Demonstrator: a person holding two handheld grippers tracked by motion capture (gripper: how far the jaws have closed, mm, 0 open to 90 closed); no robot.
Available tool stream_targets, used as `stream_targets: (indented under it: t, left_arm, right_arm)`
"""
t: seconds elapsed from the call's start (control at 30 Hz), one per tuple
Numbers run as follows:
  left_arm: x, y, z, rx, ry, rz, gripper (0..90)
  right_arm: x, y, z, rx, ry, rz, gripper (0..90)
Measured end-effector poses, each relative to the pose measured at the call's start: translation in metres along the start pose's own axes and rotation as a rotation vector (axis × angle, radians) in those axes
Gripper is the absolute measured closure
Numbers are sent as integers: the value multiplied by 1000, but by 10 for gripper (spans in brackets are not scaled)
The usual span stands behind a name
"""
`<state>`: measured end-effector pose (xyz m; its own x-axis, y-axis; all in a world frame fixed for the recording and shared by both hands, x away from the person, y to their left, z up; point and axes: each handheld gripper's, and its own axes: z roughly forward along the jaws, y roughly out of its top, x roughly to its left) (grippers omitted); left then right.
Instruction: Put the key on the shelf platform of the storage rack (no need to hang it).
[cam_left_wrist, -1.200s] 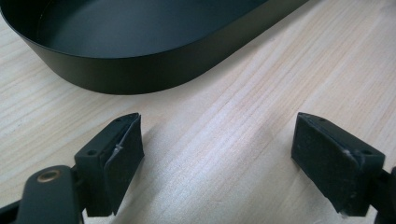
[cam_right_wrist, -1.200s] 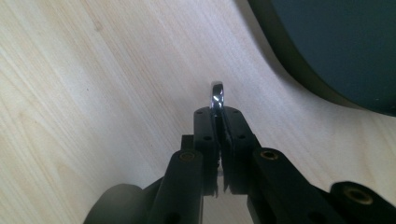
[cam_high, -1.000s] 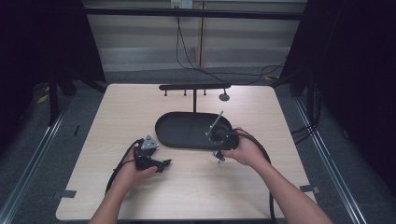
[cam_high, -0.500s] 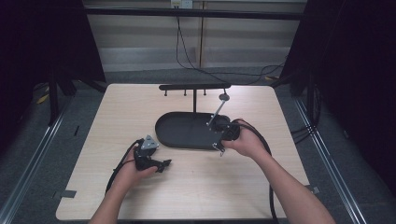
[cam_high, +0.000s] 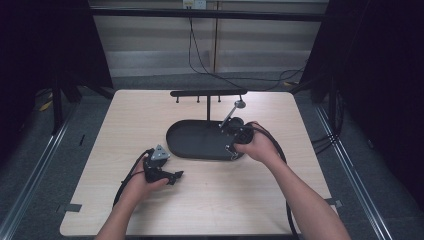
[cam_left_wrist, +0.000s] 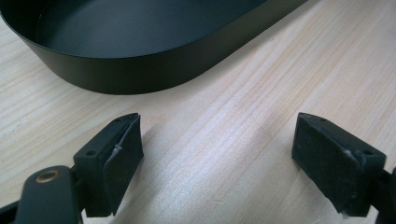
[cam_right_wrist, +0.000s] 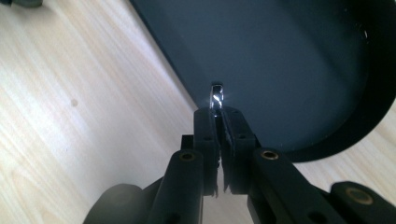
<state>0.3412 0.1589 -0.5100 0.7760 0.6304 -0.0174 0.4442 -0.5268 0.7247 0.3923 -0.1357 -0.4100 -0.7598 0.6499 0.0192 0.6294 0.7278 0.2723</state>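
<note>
Between our right gripper's clamped jaws sits a metal spoon; beyond our left gripper's parted jaws lies a black tray.

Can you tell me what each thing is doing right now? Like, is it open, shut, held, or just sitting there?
left gripper: open, jaws wide apart, holding nothing, low over the table.
right gripper: shut on the metal utensil.
metal utensil: held, its long handle slanting up above the tray, round end on top.
black oval tray: resting on the table, nothing lying in the part that shows.
hanger stand: upright behind the tray, nothing hanging on its pegs.
</note>
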Motion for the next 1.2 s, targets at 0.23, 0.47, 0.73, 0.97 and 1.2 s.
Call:
stream_targets:
  t: [0.23, 0.47, 0.73, 0.97, 1.2]
  left_arm:
    - [0, 0, 0, 0, 0, 0, 160]
    - [0, 0, 1, -6, -1, -6, 159]
    - [0, 0, 0, -7, 1, -4, 158]
    - [0, 0, 0, -4, 1, -4, 158]
    - [-1, 0, 1, -10, -2, -9, 156]
  right_arm:
    - [-6, 5, 6, -13, -11, 20, 860]
    - [-8, 9, -4, -5, -8, 18, 860]
    - [-8, 15, -15, -22, -34, 13, 860]
    - [-17, 20, -6, -52, -67, 38, 860]
    - [-25, 24, 4, -100, -104, 67, 860]
